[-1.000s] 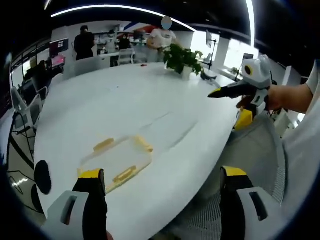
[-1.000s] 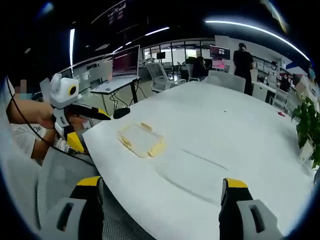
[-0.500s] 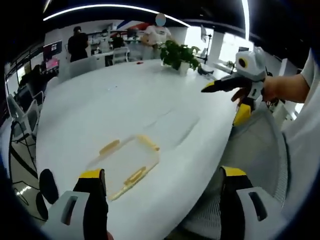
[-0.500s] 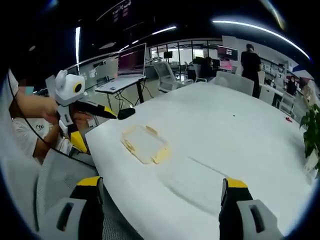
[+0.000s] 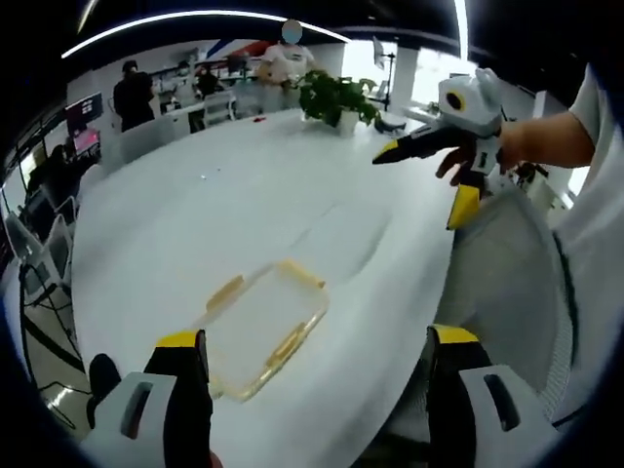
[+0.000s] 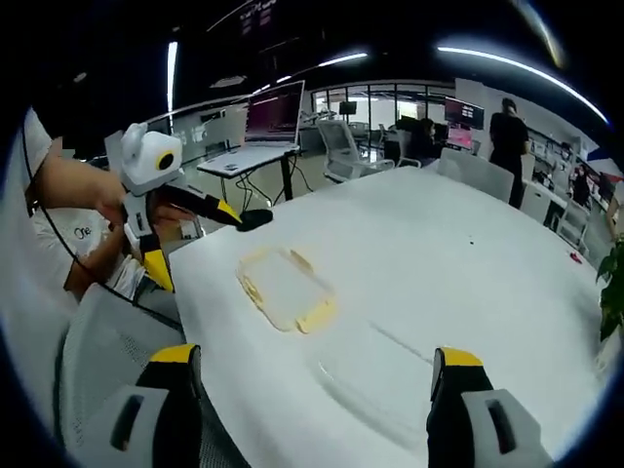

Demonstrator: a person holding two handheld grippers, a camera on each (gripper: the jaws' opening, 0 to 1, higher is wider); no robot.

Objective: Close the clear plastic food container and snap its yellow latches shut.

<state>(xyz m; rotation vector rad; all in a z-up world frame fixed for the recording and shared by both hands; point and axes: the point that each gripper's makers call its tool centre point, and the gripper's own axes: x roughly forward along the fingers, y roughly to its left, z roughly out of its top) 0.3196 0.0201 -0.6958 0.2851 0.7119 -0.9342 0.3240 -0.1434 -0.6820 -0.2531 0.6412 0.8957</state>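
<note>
container lay flat near table edge, 6 o'clock | left gripper and right gripper jaws spread, holding nothing | risk: a careless press on the yellow latches might shove it off the edge

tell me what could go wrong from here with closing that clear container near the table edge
1. The clear plastic food container with yellow latches lies close to the edge of the smooth white table. A sideways push on a latch might slide it off.
2. Both the left gripper and the right gripper are open and apart from the container, so nothing steadies it yet.
3. The clear lid is hard to see, so whether it is seated cannot be told.
</note>
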